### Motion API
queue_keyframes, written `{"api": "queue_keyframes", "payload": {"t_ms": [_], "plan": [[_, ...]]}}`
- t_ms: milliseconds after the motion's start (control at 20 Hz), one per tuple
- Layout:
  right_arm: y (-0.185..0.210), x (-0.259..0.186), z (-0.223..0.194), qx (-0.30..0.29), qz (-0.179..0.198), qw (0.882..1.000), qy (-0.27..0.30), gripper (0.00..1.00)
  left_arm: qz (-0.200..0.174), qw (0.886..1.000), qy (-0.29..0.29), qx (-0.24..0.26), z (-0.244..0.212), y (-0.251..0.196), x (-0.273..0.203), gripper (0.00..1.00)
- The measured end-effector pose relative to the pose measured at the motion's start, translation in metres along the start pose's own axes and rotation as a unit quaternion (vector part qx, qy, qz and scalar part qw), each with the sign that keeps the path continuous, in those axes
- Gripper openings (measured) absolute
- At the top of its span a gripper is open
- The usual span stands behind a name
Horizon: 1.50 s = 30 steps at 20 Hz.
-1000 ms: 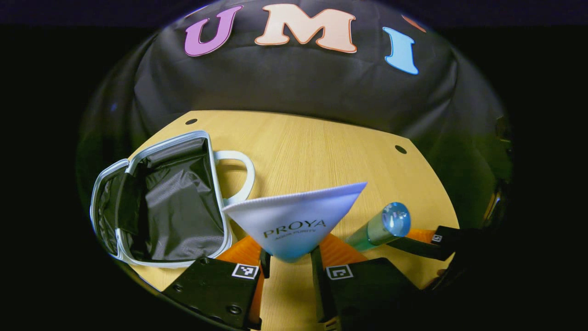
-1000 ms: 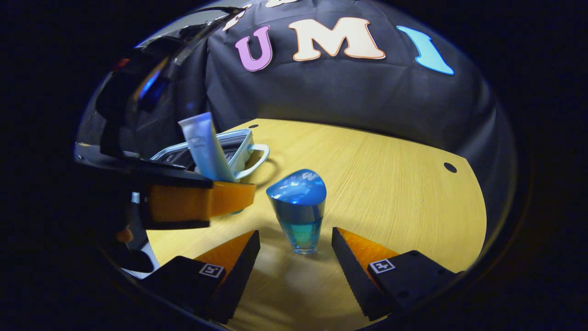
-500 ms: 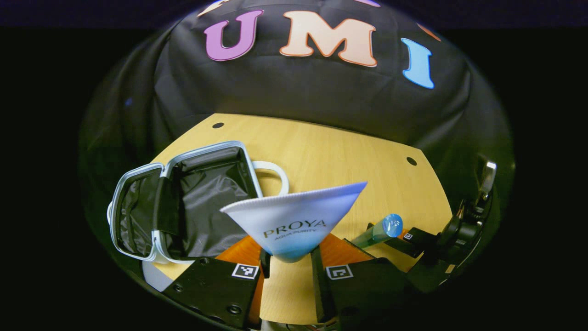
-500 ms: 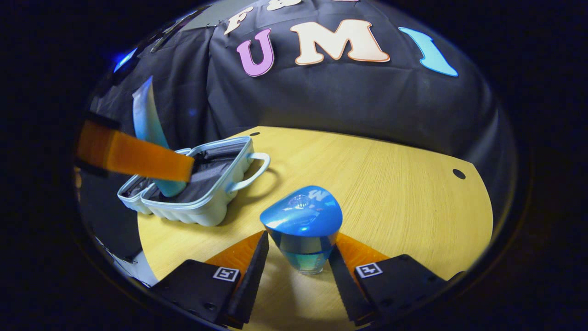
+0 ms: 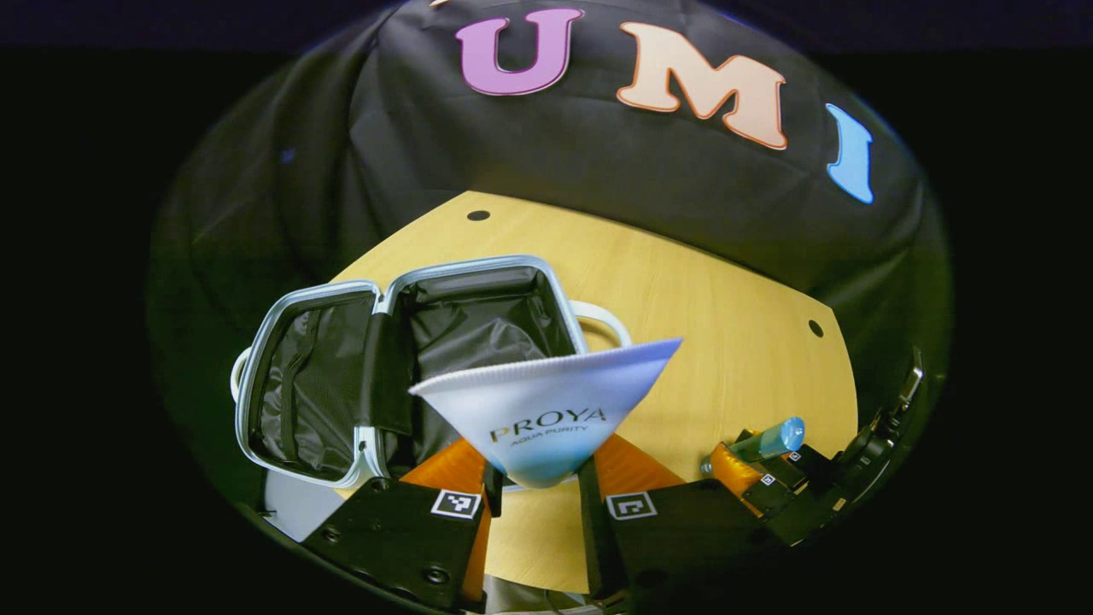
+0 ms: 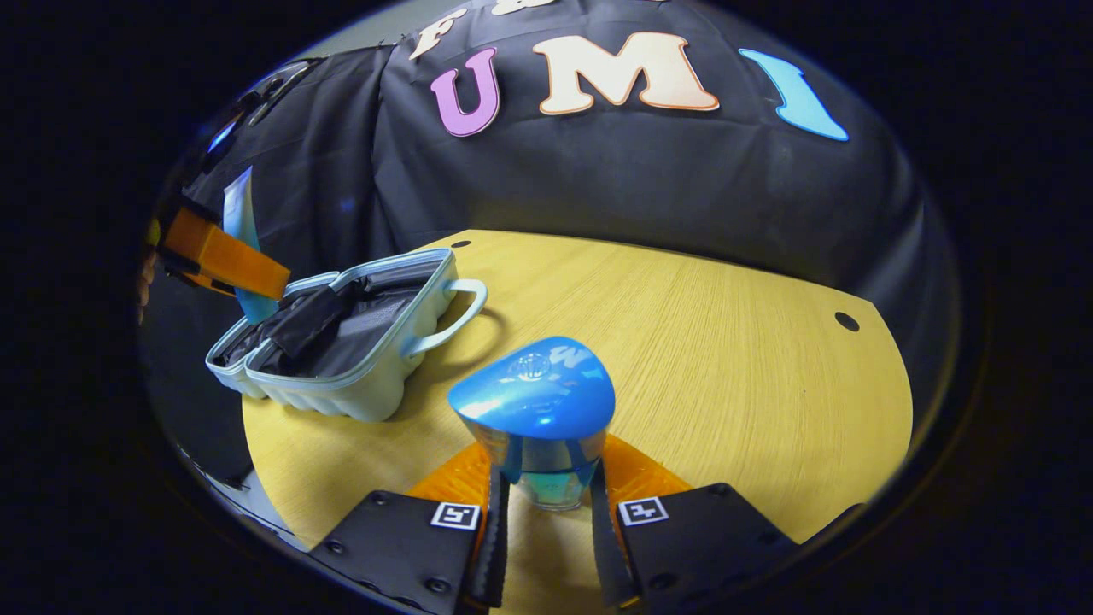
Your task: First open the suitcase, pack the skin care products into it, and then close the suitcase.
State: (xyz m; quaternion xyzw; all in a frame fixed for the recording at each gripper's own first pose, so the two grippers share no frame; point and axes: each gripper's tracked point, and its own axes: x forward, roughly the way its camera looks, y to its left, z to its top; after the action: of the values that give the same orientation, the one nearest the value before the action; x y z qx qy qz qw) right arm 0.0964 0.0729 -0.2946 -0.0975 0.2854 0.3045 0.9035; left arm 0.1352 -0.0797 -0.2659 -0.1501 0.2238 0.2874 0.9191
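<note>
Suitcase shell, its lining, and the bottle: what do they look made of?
Suitcase: pale, ribbed shell, apparently moulded hard plastic, matt. Lining: black, creased, slightly shiny woven fabric, probably. Bottle: clear blue-tinted body, glass or plastic, I cannot tell which, under a glossy blue cap with highlights.

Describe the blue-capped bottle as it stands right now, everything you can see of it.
The blue-capped bottle stands upright on the wooden table, right of the open suitcase and apart from it. Its glossy blue cap is broad and rounded; the clear, glass-like body below holds blue-green liquid. The right gripper has both fingers pressed against the body, just under the cap. In the left gripper view it looks small and tilted.
</note>
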Motion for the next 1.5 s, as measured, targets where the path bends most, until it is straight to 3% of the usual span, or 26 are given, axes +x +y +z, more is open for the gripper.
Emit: {"api": "queue_keyframes", "payload": {"t_ms": [50, 250, 300, 450, 900, 950, 1250, 1400, 1500], "plan": [[0.000, 0.001, 0.000, 0.001, 0.000, 1.000, 0.002, 0.40, 0.001, 1.000, 0.006, -0.007, 0.001, 0.006, 0.005, 0.39], [-0.001, -0.002, -0.003, 0.015, -0.013, 1.000, 0.016, 0.42, 0.001, 0.997, 0.070, -0.039, -0.015, 0.035, 0.030, 0.39], [-0.004, -0.002, -0.004, 0.016, -0.025, 0.999, 0.020, 0.37, 0.001, 0.996, 0.085, -0.039, -0.020, 0.043, 0.037, 0.39], [-0.005, -0.010, -0.007, 0.026, -0.053, 0.998, 0.034, 0.40, 0.007, 0.991, 0.130, -0.020, -0.032, 0.068, 0.056, 0.39], [0.020, -0.030, 0.027, 0.071, -0.115, 0.990, 0.036, 0.37, -0.035, 0.963, 0.262, -0.051, -0.083, 0.080, 0.085, 0.42], [0.026, -0.030, 0.032, 0.073, -0.117, 0.990, 0.035, 0.40, -0.035, 0.962, 0.266, -0.048, -0.086, 0.081, 0.086, 0.36], [0.073, -0.024, 0.069, 0.062, -0.092, 0.993, 0.036, 0.36, -0.044, 0.956, 0.284, -0.053, -0.090, 0.082, 0.086, 0.36], [0.105, -0.013, 0.090, 0.034, -0.061, 0.997, 0.034, 0.36, -0.049, 0.955, 0.285, -0.059, -0.088, 0.080, 0.083, 0.43], [0.126, -0.002, 0.099, 0.008, -0.038, 0.999, 0.039, 0.36, -0.074, 0.953, 0.285, -0.067, -0.085, 0.069, 0.077, 0.55]]}}
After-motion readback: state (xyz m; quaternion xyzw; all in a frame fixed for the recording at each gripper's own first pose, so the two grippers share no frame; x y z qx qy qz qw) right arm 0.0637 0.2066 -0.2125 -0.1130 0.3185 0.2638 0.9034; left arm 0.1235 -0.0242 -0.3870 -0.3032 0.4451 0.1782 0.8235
